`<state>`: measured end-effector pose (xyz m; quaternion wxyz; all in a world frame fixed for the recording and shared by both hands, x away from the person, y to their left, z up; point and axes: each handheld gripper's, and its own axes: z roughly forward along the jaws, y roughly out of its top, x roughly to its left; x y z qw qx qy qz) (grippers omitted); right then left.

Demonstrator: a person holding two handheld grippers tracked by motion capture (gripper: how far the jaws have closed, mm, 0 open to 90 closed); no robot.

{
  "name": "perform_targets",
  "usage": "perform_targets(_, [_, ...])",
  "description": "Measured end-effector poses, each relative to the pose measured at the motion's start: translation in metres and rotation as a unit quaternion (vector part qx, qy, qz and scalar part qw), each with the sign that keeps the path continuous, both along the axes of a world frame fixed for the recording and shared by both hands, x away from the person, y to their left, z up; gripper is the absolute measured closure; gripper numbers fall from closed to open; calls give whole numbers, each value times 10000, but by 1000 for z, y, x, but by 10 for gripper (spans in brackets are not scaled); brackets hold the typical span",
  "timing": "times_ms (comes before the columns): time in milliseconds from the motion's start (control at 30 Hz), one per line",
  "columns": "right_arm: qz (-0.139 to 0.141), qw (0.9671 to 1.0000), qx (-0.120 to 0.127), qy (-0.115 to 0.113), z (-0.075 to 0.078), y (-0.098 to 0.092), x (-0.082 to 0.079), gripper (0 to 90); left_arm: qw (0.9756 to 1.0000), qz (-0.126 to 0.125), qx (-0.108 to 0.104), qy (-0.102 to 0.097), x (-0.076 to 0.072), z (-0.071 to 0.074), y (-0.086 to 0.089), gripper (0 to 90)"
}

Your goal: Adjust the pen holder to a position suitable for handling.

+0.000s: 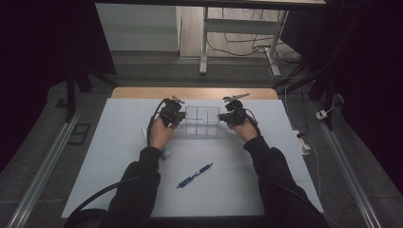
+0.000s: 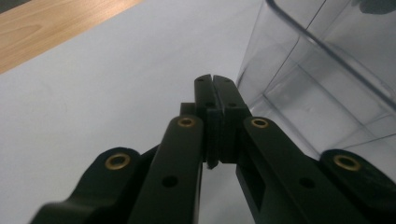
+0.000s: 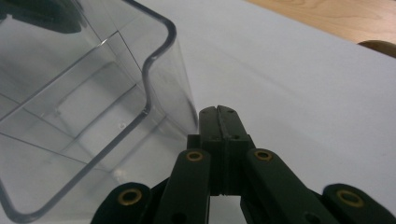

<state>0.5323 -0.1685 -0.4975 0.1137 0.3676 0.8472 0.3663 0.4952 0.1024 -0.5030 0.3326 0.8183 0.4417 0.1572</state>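
a: where is the clear box [image 1: 203, 121]?

b: in the middle of the high view, a bit above the center, on the white mat [image 1: 119, 156]. it has little walls inside that split it into parts.

a: and the claws?

b: one on each side. the left claw [image 1: 178, 116] sits at the box's left end, the right claw [image 1: 225, 117] at its right end. in the left gripper view the claw [image 2: 214, 80] is clenched tight with nothing in it, and the box wall [image 2: 299, 65] is just beside it on the right of the frame. in the right gripper view the claw [image 3: 220, 114] is clenched too, empty, with the box corner [image 3: 163, 65] just to its left.

a: so what are they doing?

b: i think they squeeze the box from both ends to move or lift it. to do it well, both sides should push the same and go slow, or the box could slip or tip.

a: how are the hands held?

b: both arms come up from the bottom of the high view. each hand wraps its claw, tips aimed at the box.

a: anything else?

b: a blue pen [image 1: 194, 175] lies lower down on the mat, well apart from the box.
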Motion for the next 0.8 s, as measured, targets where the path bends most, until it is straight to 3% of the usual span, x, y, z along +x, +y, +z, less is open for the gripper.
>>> perform_targets(267, [137,9999,-69,33,0,10,-14,898,9999,-73,93,49,-12,1,9,884])
perform_targets(800, [354,9992,-138,107,-1,18,-31,898,9998,-119,57,168,-33,0,19,884])
